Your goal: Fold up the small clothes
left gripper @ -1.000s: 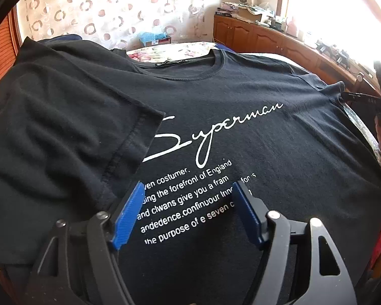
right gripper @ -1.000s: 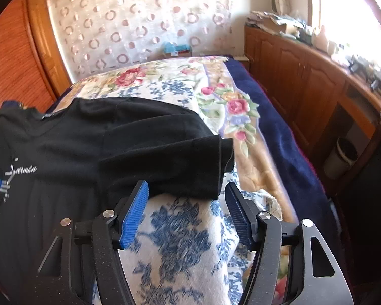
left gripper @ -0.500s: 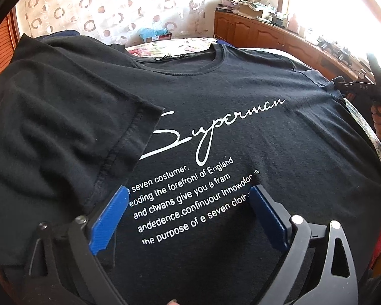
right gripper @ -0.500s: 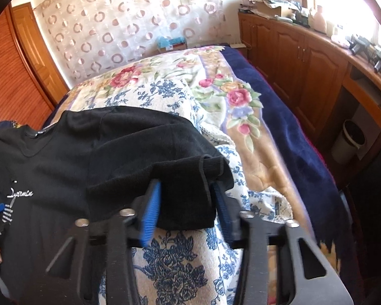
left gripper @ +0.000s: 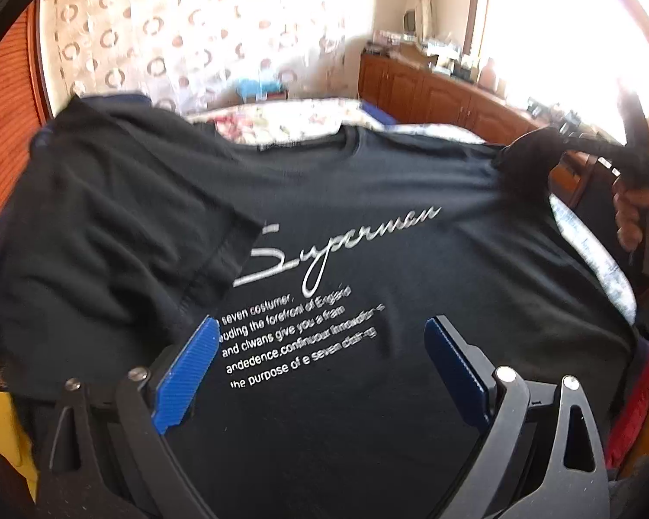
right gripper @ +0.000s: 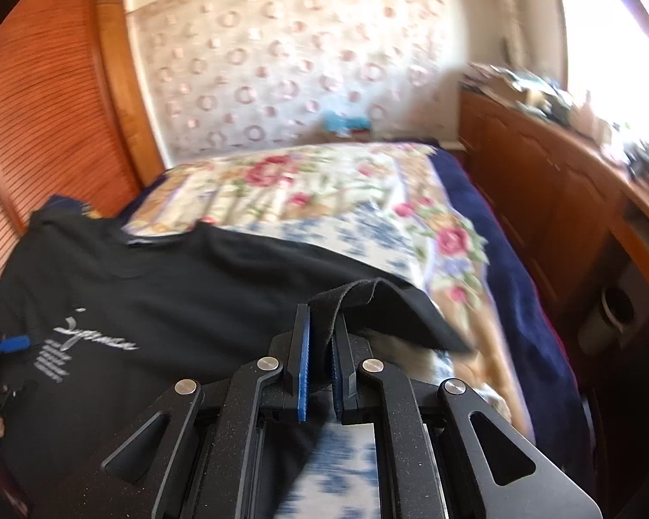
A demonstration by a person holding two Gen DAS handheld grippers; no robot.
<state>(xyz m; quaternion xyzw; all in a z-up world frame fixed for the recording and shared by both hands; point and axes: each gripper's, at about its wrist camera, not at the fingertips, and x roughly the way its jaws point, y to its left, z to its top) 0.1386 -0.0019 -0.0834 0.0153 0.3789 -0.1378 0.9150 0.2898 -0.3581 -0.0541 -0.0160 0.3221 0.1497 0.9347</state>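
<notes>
A black T-shirt (left gripper: 367,225) with white "Superman" lettering lies spread on the bed. Its left sleeve (left gripper: 121,233) is folded inward over the chest. My left gripper (left gripper: 322,337) hovers open above the printed text, nothing between its blue pads. My right gripper (right gripper: 321,315) is shut on the hem of the right sleeve (right gripper: 393,307) and holds it lifted off the bedspread. In the left wrist view that raised sleeve (left gripper: 536,160) and the right gripper (left gripper: 640,164) show at the far right, with a hand below them.
A floral bedspread (right gripper: 367,207) covers the bed, with a dark blue blanket (right gripper: 515,259) along its right side. Wooden cabinets (right gripper: 554,181) with cluttered tops run beside the bed under a bright window. A wooden slatted panel (right gripper: 43,108) stands at the left.
My right gripper closed on the right sleeve's hem and lifted it off the bedspread. My left gripper opened wider and rose away from the shirt.
</notes>
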